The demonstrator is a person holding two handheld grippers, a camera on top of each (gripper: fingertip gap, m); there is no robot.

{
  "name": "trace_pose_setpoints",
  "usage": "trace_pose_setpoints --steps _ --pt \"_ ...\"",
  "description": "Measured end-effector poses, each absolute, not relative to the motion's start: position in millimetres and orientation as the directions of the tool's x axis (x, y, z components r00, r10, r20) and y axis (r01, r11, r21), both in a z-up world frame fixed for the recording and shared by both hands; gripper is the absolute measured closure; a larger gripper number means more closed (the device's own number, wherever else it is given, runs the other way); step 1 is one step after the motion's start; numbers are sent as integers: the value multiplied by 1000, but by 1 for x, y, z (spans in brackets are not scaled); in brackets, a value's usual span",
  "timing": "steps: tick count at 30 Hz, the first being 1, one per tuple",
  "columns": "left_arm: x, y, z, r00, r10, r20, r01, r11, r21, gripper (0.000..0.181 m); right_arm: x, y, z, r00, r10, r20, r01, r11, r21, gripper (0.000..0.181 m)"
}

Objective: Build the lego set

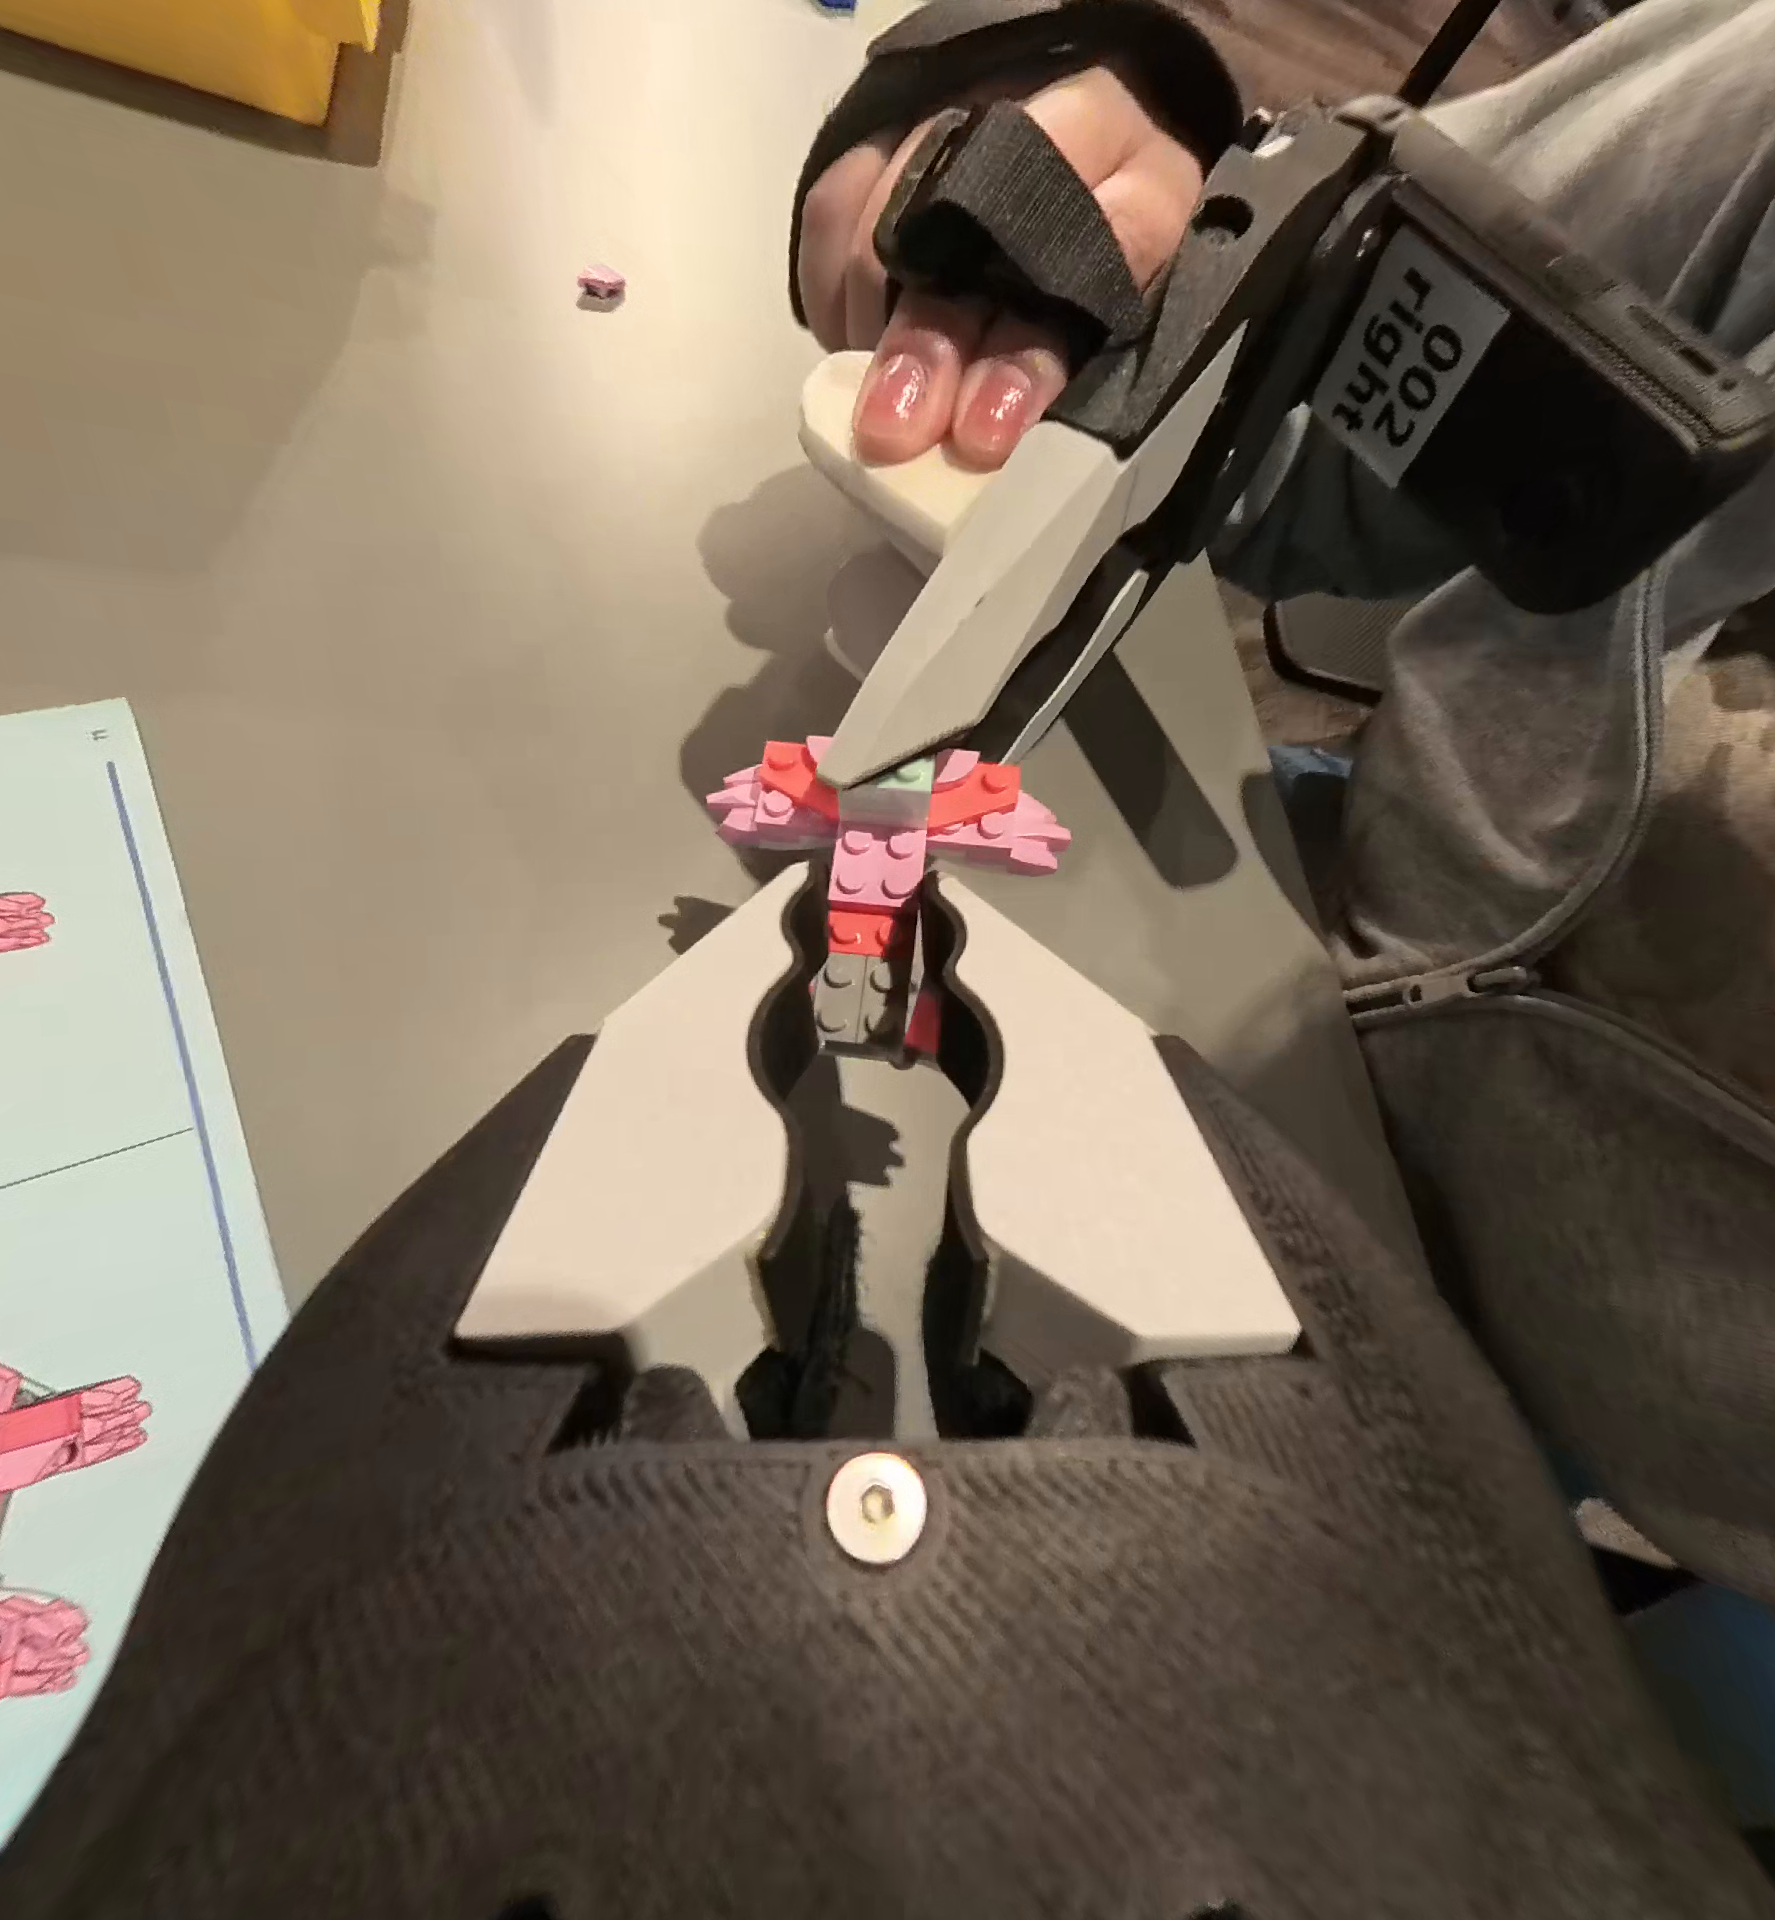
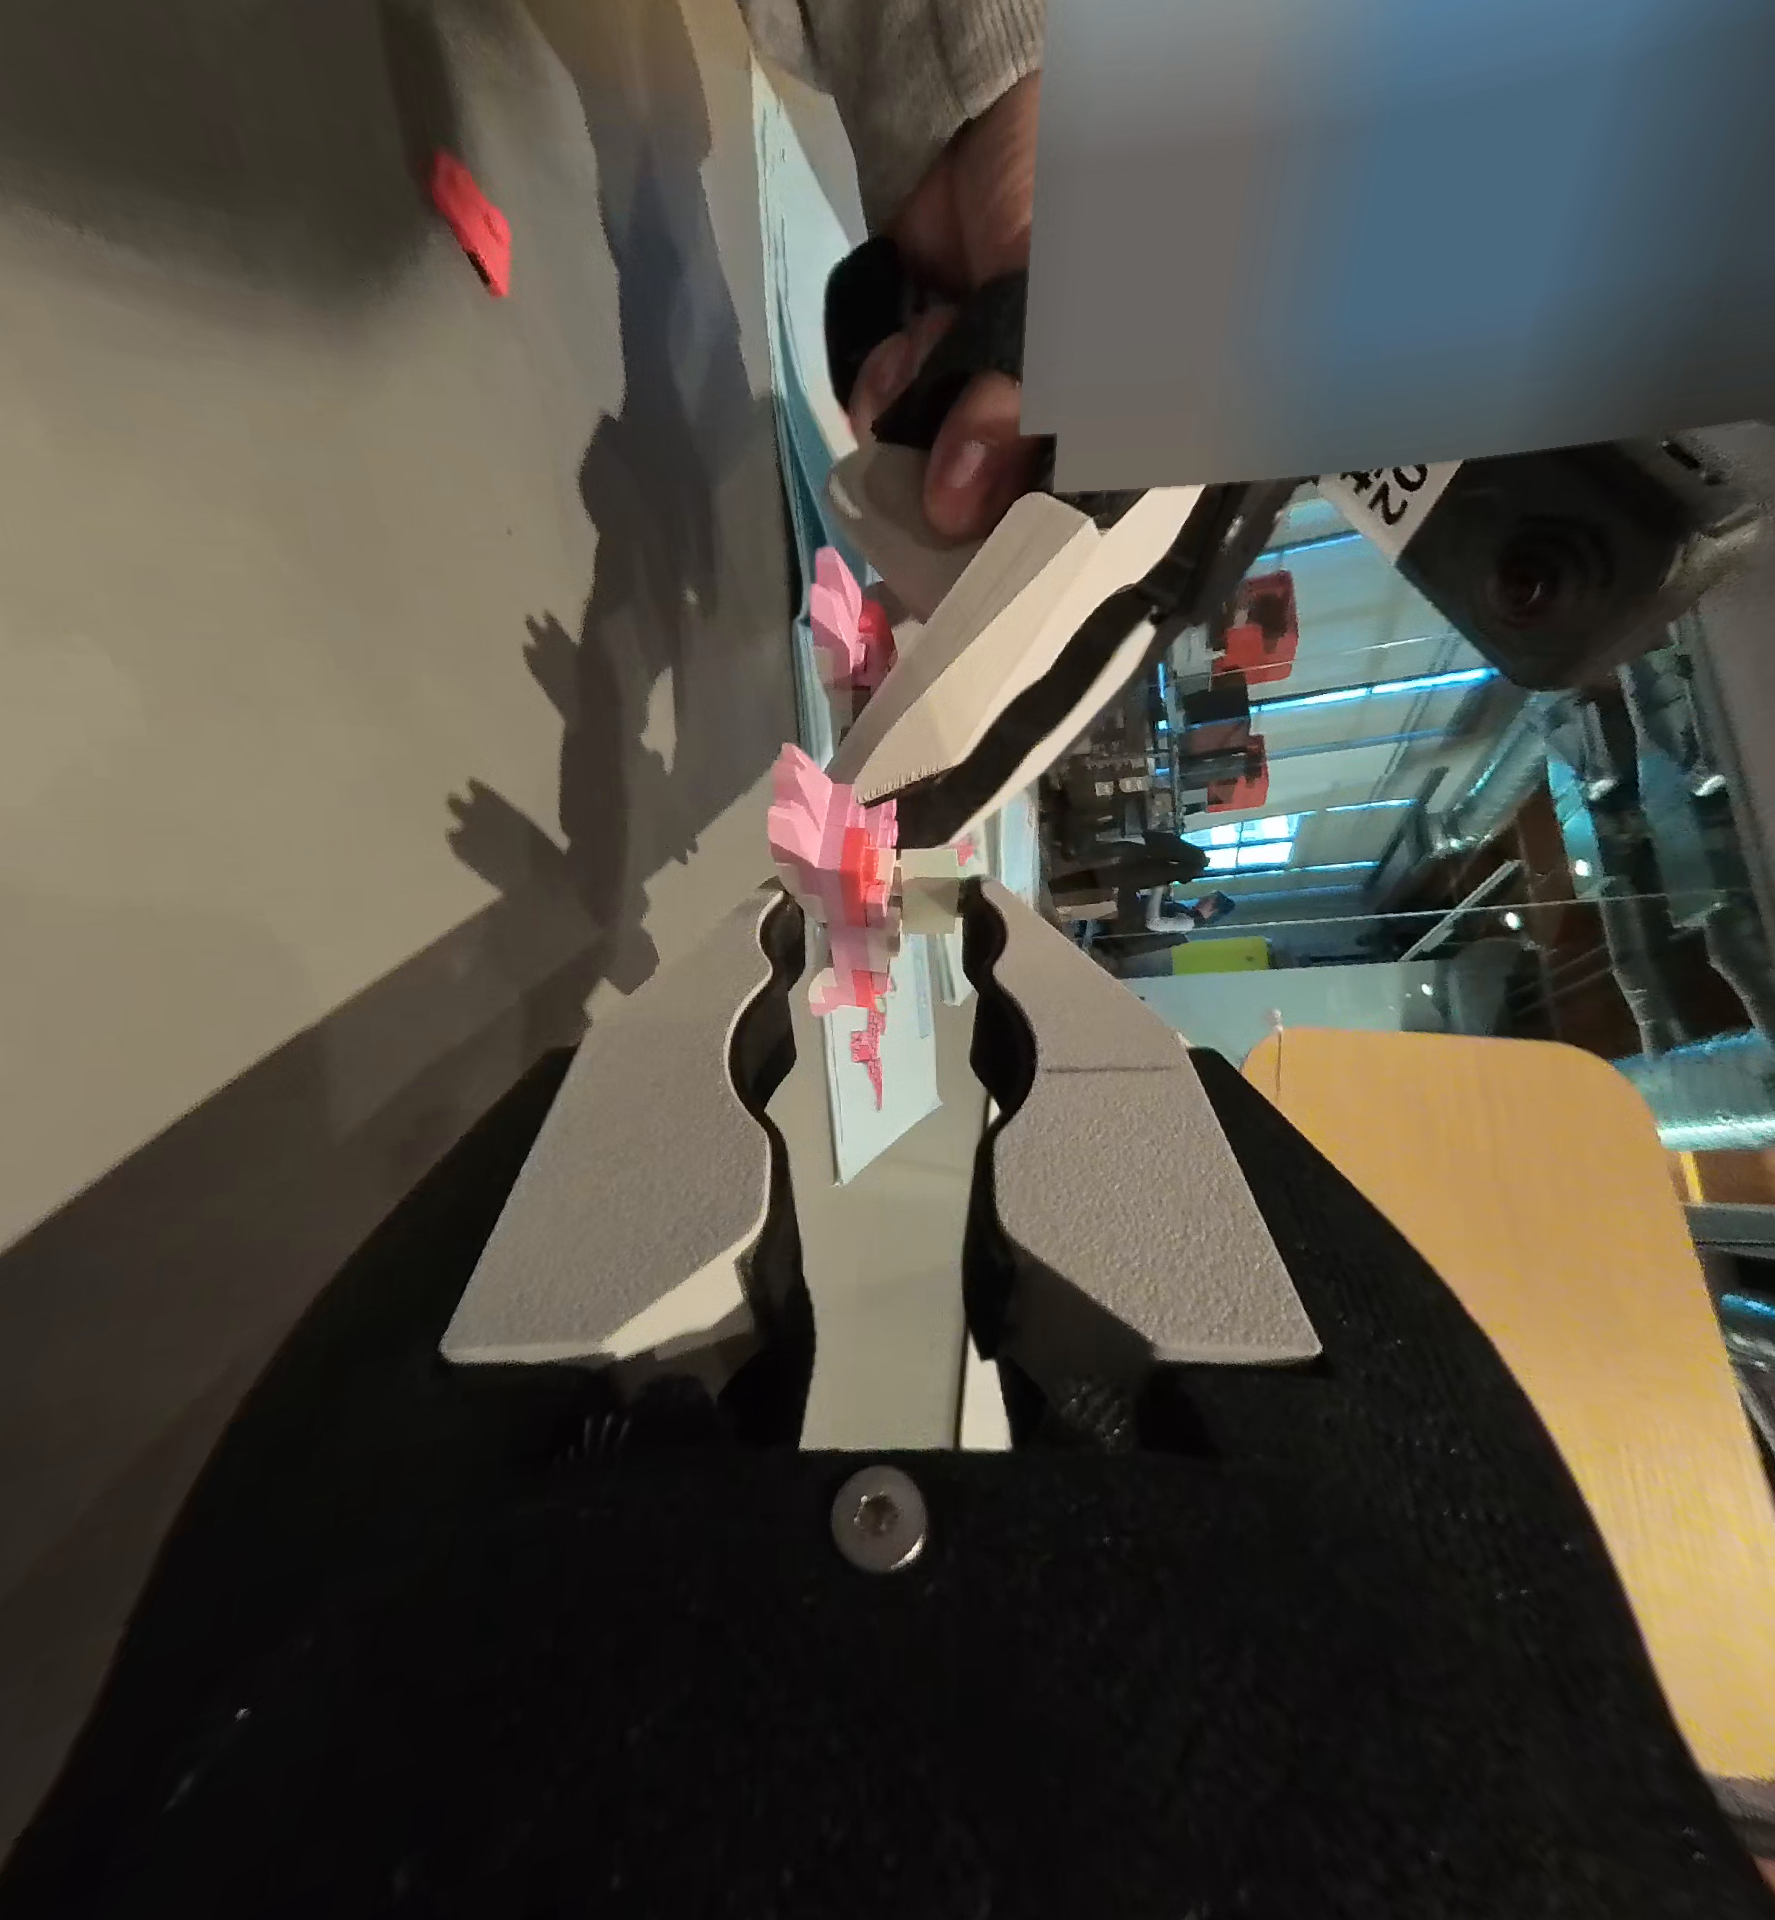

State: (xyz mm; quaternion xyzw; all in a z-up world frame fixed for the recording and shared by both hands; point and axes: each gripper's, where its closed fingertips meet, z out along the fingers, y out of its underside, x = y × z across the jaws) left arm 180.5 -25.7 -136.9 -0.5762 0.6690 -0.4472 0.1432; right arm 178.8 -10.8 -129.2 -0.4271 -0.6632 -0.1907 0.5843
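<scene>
Above table, left gripper pinching lego model, right gripper pinching pale brick, loose red brick in right view only.

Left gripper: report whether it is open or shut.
Shut: the left gripper has its jaws clamped on the pink and red lego model.

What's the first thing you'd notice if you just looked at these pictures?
Right in the middle, a little pink and red lego model with feathery pink ends is pinched between the left gripper fingers. The right gripper comes down from above, its tip on a pale green brick on top of the model. At the left edge lies a light blue instruction booklet.
</scene>
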Motion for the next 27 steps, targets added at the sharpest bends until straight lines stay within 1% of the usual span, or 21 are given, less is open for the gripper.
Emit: trace_pose_setpoints --steps 3,4,6,8,9,11,13,14,15,18,21,23,26,27 --pt "189 -20 -131 -267 -916 300 -590 -91 -802 163 186 -6 -126 92 380 920 791 533 -299 153" --pt "191 -16 -128 -255 -930 264 -570 -76 -818 159 189 -5 -125 115 407 906 786 521 -333 153" --pt "193 -9 -124 -236 -961 145 -540 6 -842 140 192 -4 -123 158 454 877 767 502 -399 152" --pt "195 -3 -113 -229 -973 0 -473 111 -874 122 195 -2 -122 198 497 845 749 480 -458 152" --pt "194 0 -105 -223 -973 -64 -425 156 -892 120 196 -2 -121 224 519 825 732 470 -494 152" --pt "190 -1 -87 -244 -960 -139 -309 213 -927 109 199 -1 -117 272 565 779 691 449 -567 152" --pt "178 -15 -75 -355 -917 -181 -176 255 -951 99 202 -1 -111 314 612 726 642 427 -637 152" --pt "173 -21 -73 -390 -897 -209 -116 273 -955 99 203 -3 -109 327 638 698 616 416 -669 152" --pt "173 -20 -74 -380 -892 -245 -88 299 -950 98 203 -4 -108 336 662 670 590 407 -697 152" --pt "182 -21 -95 -345 -867 -359 -136 425 -895 102 202 -10 -106 328 717 615 537 394 -746 153" --pt "190 -31 -103 -334 -828 -450 -130 513 -848 118 199 -13 -109 306 738 602 533 391 -750 153" --pt "194 -33 -107 -326 -824 -463 -139 526 -839 131 197 -15 -111 293 742 603 535 395 -747 153" --pt "196 -36 -112 -343 -825 -450 -158 523 -838 143 194 -18 -112 278 750 600 530 401 -747 153" --pt "196 -37 -112 -346 -821 -454 -161 528 -834 153 194 -19 -112 274 750 602 529 405 -746 152"
